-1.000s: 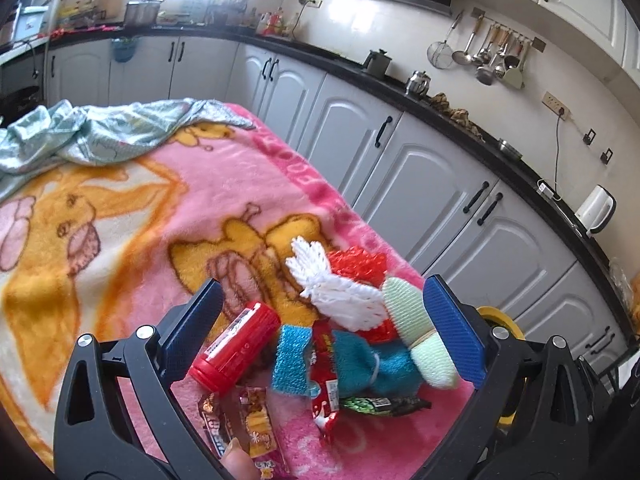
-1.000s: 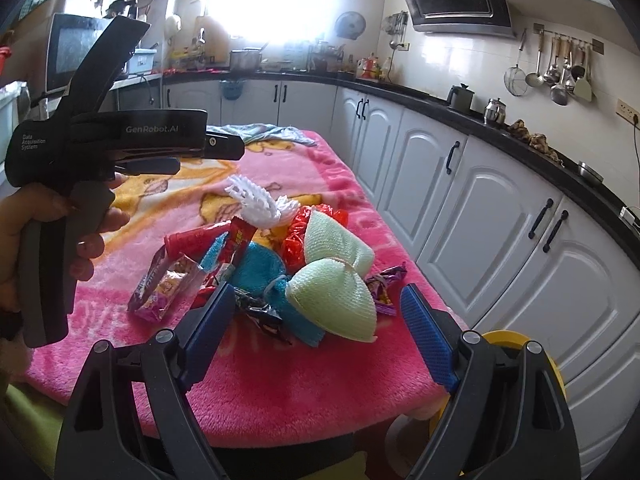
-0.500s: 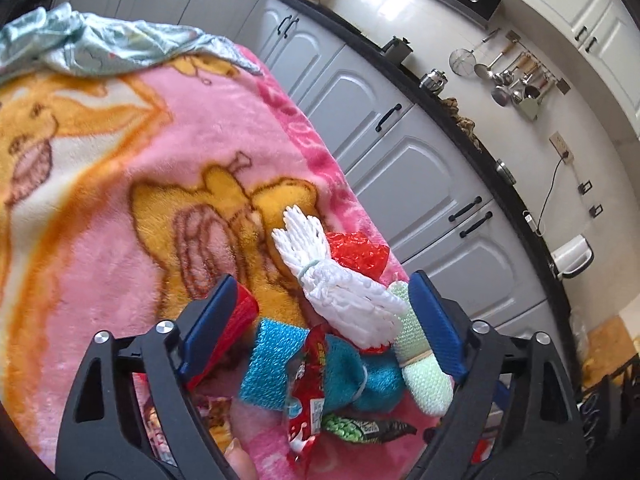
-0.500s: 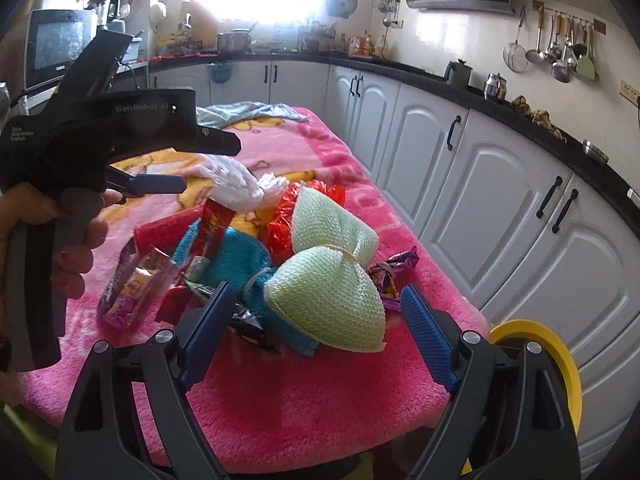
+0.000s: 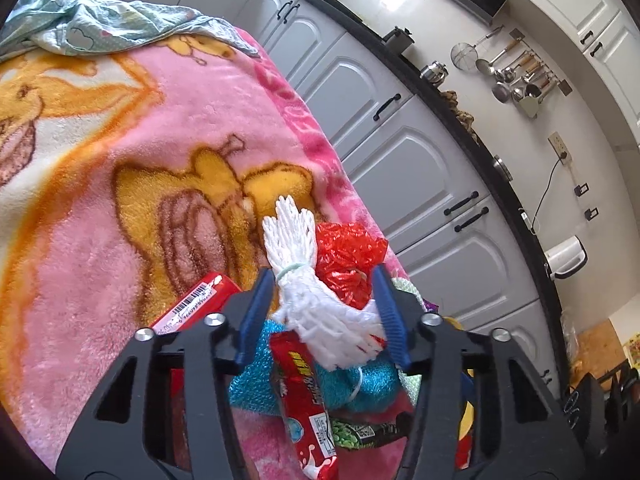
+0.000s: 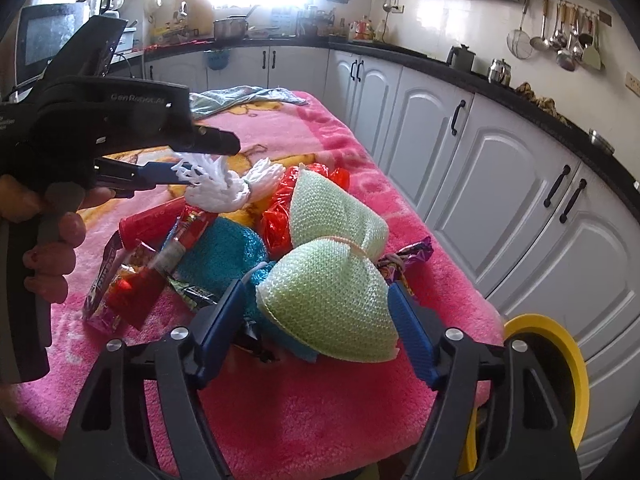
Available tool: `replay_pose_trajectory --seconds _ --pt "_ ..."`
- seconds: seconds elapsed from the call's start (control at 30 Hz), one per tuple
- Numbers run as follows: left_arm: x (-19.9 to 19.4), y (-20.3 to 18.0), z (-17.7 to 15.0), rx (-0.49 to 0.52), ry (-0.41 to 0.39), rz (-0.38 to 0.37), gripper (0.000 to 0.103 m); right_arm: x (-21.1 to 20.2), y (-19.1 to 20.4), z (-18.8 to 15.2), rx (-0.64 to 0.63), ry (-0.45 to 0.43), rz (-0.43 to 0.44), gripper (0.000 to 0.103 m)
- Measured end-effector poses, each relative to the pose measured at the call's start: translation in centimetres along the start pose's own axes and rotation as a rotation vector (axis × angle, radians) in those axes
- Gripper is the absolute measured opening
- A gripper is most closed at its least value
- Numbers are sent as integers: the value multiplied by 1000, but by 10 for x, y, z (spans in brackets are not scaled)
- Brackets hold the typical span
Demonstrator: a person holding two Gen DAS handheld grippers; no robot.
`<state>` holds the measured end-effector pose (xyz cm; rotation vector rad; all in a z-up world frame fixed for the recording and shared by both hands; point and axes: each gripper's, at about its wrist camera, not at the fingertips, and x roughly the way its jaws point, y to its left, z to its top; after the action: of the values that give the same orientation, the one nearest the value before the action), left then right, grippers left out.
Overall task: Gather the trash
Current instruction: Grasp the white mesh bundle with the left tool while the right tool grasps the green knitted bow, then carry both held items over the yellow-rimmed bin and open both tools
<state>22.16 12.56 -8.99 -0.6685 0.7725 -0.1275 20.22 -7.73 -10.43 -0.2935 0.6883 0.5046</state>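
Two grippers working: left gripper [image 5: 326, 316] fingers clamping white foam net bundle [image 5: 316, 300]; right gripper [image 6: 316, 328] fingers closing around green foam net bundle [image 6: 328, 276], near right edge of pink blanket [image 6: 420, 240]. Squeezing gently, lifting straight, so wrappers are not dragging.

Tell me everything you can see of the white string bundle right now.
The white string bundle looks like soft cotton mop yarn, cinched at the middle by a pale green band, with both ends fanning out. It sits between the blue pads of the left tool, which look closed against it. One fan spreads toward the pink blanket; the other overhangs the teal scrubber. The red crinkled plastic touches its side.
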Motion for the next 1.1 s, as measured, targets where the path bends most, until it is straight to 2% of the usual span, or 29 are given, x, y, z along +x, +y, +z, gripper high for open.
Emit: replay_pose_trajectory --seconds 0.03,0.17,0.27,0.4,0.57,0.87,1.1 --pt "0 0 0 -1 3 -3 34 0 0 0 4 0 2 66" --pt "-2 0 -1 3 3 -8 11 1 -3 -1 4 14 7 46" --pt "-5 -2 -1 13 -3 -19 6 -1 -2 -1 8 9 10 38" --pt "-11 -7 1 28 -21 -29 5 -12 -5 0 15 -27 8 32" --pt "-25 -19 2 62 -54 -41 4 -27 -9 3 41 -71 25 30" --pt "-54 -40 3 118 -111 -69 4 -56 -16 11 91 -118 89 29" --pt "-68 -63 -4 174 -121 -102 4 -79 -20 13 97 -151 90 29"
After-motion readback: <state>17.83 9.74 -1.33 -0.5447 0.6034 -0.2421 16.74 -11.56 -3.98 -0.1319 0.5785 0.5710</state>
